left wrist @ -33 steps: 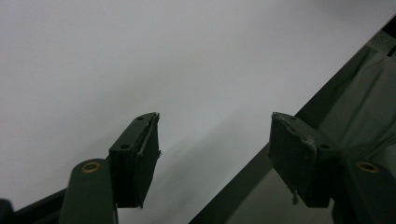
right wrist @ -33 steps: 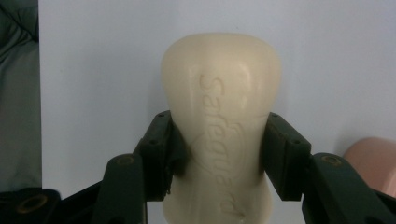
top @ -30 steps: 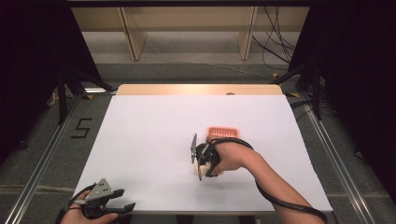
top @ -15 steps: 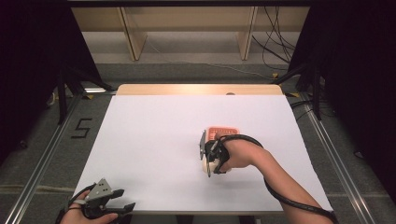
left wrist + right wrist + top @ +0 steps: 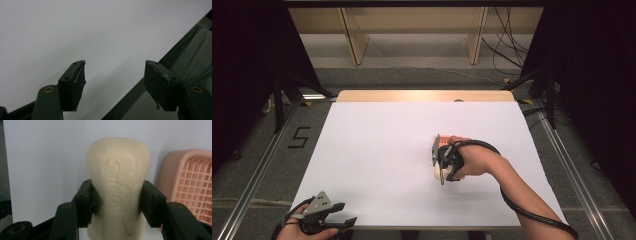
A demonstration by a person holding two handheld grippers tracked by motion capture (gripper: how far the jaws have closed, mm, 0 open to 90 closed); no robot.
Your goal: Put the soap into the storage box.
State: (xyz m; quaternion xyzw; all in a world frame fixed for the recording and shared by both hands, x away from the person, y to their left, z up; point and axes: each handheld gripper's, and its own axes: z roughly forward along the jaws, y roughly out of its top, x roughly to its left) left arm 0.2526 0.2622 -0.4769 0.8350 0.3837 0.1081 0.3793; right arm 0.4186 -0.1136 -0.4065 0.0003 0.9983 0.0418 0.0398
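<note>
Cream soap bar (image 5: 117, 187) clamped at its waist by right gripper (image 5: 117, 206), jaws shut on it. Since a sec ago the hand has carried it rightward to just beside the pink soap dish (image 5: 192, 187) — placing looks next, approx. Left gripper (image 5: 113, 82): jaws wide, empty, at bench (image 5: 377, 150) corner. White bench w/ nothing obstructing.

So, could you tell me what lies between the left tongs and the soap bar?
Nothing: in the high view, bare white table separates the left tongs from the soap bar.
</note>
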